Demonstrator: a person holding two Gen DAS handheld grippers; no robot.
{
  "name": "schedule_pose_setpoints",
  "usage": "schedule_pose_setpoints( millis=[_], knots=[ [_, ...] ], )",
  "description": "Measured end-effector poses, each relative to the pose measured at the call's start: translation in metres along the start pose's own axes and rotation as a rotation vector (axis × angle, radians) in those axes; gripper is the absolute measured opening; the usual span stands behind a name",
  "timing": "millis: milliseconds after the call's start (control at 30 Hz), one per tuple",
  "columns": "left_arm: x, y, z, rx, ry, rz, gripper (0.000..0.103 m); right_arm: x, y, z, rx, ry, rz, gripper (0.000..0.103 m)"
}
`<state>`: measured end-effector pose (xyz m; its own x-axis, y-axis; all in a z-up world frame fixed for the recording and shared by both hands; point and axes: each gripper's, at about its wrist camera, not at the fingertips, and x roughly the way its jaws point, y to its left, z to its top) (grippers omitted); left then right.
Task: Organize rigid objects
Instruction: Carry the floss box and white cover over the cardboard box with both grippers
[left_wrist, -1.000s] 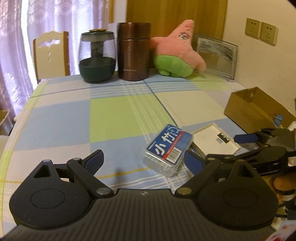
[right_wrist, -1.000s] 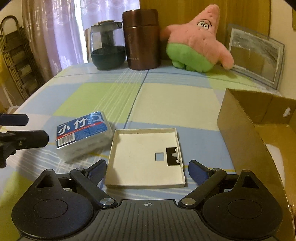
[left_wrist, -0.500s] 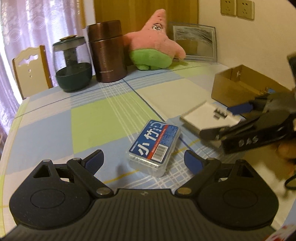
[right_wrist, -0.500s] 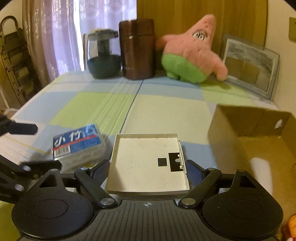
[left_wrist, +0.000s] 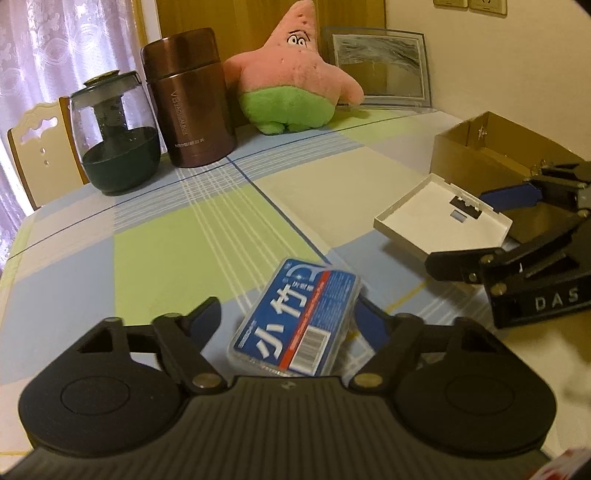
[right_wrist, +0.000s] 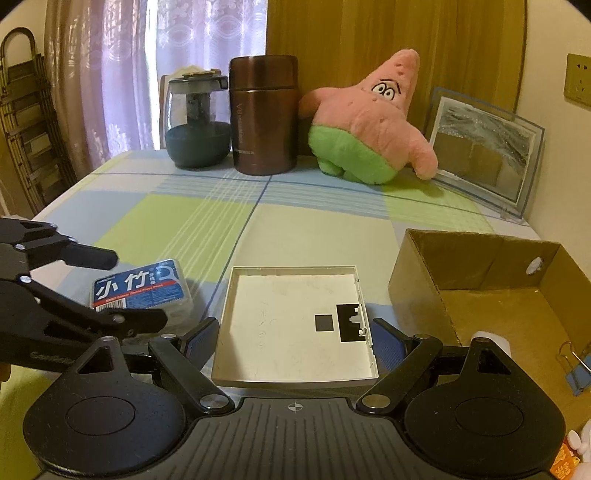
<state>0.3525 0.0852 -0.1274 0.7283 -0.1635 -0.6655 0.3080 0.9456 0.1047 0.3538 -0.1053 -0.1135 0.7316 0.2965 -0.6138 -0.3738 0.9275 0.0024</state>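
On the checked desk (right_wrist: 314, 229) the open cardboard box (right_wrist: 480, 273) sits right of the white tray (right_wrist: 295, 325), which the right hand-held gripper (right_wrist: 295, 338) brackets, jaws apart. The left hand-held gripper (left_wrist: 288, 317) is closing around the blue-labelled case (left_wrist: 295, 317), pads not clearly pressing.
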Motion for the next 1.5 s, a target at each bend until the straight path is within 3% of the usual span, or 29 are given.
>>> schedule_pose_setpoints(
  millis=[67, 367, 833, 1500],
  knots=[
    [0.003, -0.002, 0.001, 0.007, 0.007, -0.009, 0.065, 0.000, 0.000, 0.000, 0.001, -0.001, 0.000, 0.084],
    [-0.006, -0.002, 0.000, -0.030, 0.055, 0.013, 0.055, -0.006, -0.002, 0.003, 0.014, -0.010, 0.004, 0.084],
    [-0.053, -0.022, -0.004, -0.129, 0.095, -0.008, 0.055, -0.057, -0.004, -0.008, 0.068, -0.033, 0.002, 0.084],
    [-0.149, -0.095, -0.010, -0.327, 0.053, 0.003, 0.055, -0.186, -0.041, -0.031, 0.160, -0.061, -0.046, 0.084]
  ],
)
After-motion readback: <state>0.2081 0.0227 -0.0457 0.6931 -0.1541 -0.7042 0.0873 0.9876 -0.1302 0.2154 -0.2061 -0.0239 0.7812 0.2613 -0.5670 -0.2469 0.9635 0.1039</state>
